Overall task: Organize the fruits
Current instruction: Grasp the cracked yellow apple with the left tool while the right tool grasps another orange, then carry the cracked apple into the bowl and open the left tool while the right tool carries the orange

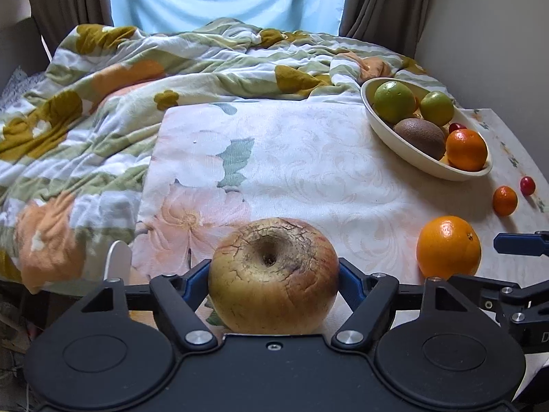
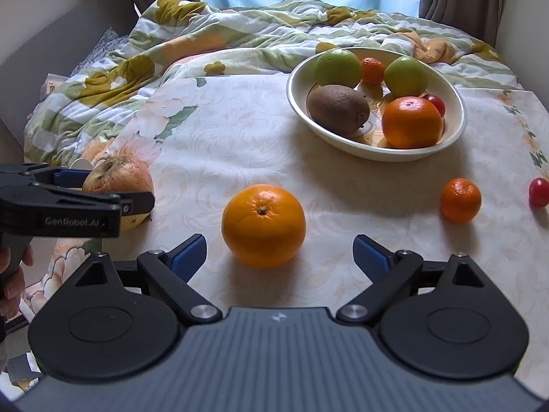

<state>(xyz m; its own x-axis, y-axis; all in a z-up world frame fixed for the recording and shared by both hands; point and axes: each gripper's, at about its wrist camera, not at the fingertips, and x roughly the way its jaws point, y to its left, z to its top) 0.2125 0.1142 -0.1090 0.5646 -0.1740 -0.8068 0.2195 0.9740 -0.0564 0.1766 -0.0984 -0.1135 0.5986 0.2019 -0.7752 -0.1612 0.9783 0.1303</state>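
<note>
Left tool (image 1: pixel 273 276) is clamped on the big wrinkled apple (image 1: pixel 273 274), blue pads on its two flanks, low at the table's near edge. It looks heavy for a fruit and its cracked, aged skin probably bruises easily, so a gentle squeeze across the widest part seems right. Right tool (image 2: pixel 279 254) gapes wide, nothing in it, with the large orange (image 2: pixel 263 225) just ahead between its fingers: firm, round, likely to roll. Far ahead and to the right sits the cream bowl (image 2: pixel 343 146), holding two green fruits, a kiwi, an orange, a small mandarin and a cherry tomato. Right of the tool, loose on the table: a mandarin (image 2: pixel 460 200), then a cherry tomato (image 2: pixel 538 192).
</note>
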